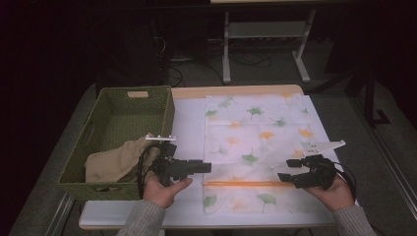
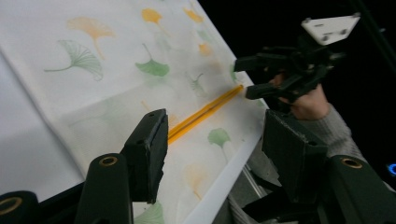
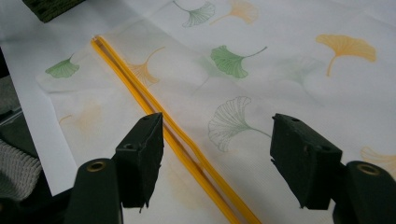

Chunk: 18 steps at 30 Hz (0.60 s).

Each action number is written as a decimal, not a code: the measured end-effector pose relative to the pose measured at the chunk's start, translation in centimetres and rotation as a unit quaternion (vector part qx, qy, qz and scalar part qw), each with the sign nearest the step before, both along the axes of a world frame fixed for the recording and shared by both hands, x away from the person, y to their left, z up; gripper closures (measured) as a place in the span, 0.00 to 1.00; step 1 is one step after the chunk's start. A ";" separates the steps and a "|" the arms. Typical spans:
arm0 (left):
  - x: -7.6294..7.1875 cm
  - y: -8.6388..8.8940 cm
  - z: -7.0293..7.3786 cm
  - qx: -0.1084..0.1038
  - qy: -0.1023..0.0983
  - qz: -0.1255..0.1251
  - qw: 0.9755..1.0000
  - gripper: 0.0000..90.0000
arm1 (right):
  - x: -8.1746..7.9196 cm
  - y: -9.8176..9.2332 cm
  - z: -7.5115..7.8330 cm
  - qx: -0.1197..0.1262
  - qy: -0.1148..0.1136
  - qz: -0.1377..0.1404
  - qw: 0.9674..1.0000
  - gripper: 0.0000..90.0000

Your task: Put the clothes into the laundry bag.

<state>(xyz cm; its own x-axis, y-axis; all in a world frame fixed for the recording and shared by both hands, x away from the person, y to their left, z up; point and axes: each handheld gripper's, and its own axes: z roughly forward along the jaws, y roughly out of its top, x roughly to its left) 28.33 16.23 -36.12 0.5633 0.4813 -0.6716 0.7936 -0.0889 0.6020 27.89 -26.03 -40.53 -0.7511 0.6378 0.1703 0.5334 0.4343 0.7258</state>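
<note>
At the far left of the surface (image 1: 189, 105), a white-topped table with a wooden far edge, stands a green woven rectangular basket (image 1: 110, 105), its long axis running from near to far. A crumpled beige cloth (image 1: 115, 162) lies in its near end.

Just right of the basket, the left gripper (image 1: 206, 167) hangs over the white strip beside the cloth, pointing right; its jaws stand apart with nothing between them, released. In the left gripper view they frame the fold's edge from above without touching it.

The white rectangular cloth printed with green and orange ginkgo leaves (image 1: 258, 147) lies flat on the right half of the surface, its long axis running near to far, its near edge close to the surface's near edge. Its near part is folded over, and the orange hem stripe (image 1: 243, 183) of that fold runs left to right across the cloth, ending between the two grippers.

The right gripper (image 1: 282, 178) hovers at the cloth's right side near the stripe's right end, pointing left; its jaws are spread and empty, the stripe passing under them in the right gripper view.

Beyond the surface the room is dark: a grey floor, cables and the white legs of another table (image 1: 265, 32).
</note>
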 end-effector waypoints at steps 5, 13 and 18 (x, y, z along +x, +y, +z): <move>0.3 0.9 0.9 -0.010 0.008 -0.003 1.000 0.43 | 0.4 0.7 -0.2 0.010 0.002 0.005 1.000 0.37; 0.6 3.2 3.1 -0.006 -0.007 -0.012 1.000 0.40 | 0.5 0.7 -0.4 0.008 0.002 0.006 1.000 0.36; 1.0 5.8 4.0 -0.007 -0.012 0.009 1.000 0.39 | 0.6 0.5 -0.4 0.010 0.007 0.006 1.000 0.36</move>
<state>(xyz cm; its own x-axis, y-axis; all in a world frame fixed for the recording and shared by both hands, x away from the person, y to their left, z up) 29.36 21.98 -32.16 0.5708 0.4828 -0.6641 0.7800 -0.0664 0.6222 28.45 -25.53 -40.97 -0.7566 0.6248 0.1929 0.5376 0.4264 0.7275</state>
